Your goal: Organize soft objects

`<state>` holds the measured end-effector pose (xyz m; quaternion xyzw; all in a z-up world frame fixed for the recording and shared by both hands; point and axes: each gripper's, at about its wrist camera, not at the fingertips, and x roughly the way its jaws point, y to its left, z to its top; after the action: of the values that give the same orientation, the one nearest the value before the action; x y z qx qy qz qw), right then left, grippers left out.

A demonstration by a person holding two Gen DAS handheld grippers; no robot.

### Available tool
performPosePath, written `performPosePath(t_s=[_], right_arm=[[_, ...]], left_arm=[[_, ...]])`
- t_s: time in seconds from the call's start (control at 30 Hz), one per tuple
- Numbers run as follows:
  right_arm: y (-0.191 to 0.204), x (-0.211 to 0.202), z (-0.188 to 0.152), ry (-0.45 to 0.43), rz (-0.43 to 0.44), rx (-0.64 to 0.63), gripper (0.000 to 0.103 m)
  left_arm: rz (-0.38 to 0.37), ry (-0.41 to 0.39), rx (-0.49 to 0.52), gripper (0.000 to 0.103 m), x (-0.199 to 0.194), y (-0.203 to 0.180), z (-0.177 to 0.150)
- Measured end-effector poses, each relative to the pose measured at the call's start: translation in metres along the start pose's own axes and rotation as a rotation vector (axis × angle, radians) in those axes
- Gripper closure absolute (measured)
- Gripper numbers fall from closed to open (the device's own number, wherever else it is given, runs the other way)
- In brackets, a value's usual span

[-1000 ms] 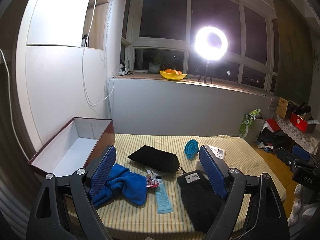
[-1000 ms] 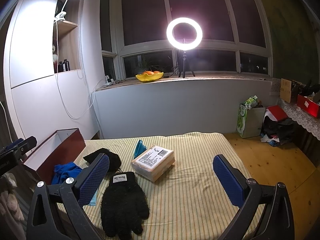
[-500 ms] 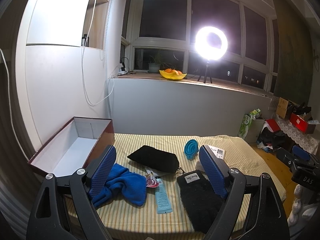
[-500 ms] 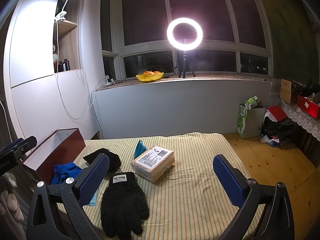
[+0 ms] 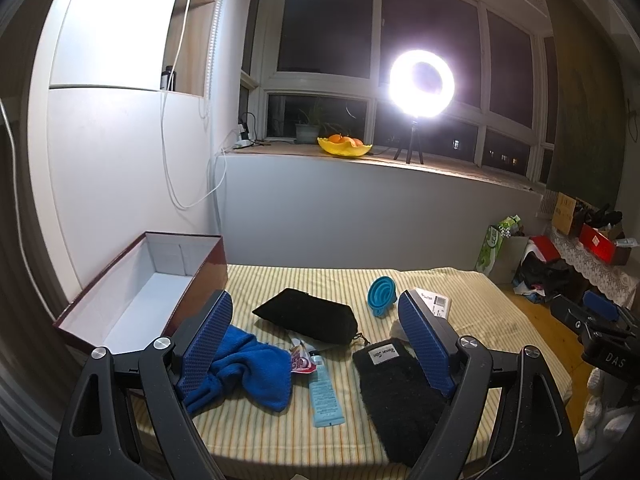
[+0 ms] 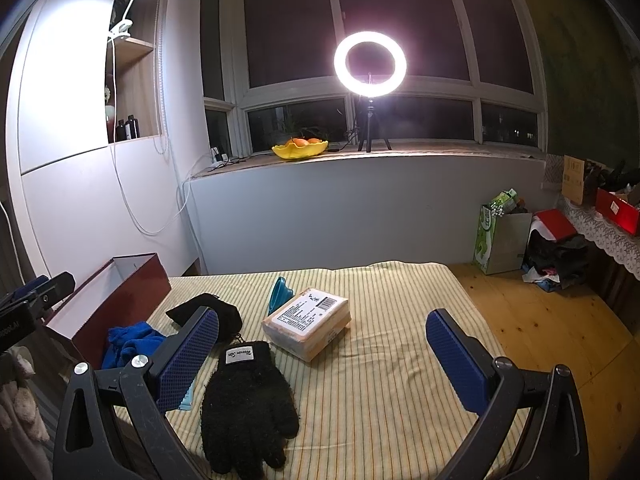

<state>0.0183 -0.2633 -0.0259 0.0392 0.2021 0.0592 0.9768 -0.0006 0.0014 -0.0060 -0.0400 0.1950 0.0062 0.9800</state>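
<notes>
At far left we see the open box [image 5: 132,300], its white interior facing up, on the striped tablecloth [image 6: 380,380]. Just beside it lies the blue cloth [image 5: 248,372]. Next come the black pouch [image 5: 308,316], the light-blue tube [image 5: 326,392] and the black glove [image 6: 244,396]. Behind the glove sit the blue funnel [image 5: 382,292] and the labelled packet [image 6: 306,322]. We hold the left gripper [image 5: 316,344] above the cloth and glove, jaws spread wide and gripping nothing. The right gripper [image 6: 320,356] hovers over bare tablecloth, jaws likewise wide and unloaded.
</notes>
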Motion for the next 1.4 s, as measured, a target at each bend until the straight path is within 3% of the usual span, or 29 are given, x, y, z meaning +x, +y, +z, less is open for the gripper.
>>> performPosePath(t_s=[0.93, 1.4], right_arm=[[0.000, 0.006, -0.005, 0.025, 0.006, 0.006, 0.001], [-0.010, 0.031, -0.020, 0.147, 0.105, 0.032, 0.001]], left_arm=[[-0.002, 0.011, 0.001, 0.018, -0.001, -0.002, -0.001], [-0.028, 0.157, -0.024, 0.018, 0.017, 0.014, -0.032]])
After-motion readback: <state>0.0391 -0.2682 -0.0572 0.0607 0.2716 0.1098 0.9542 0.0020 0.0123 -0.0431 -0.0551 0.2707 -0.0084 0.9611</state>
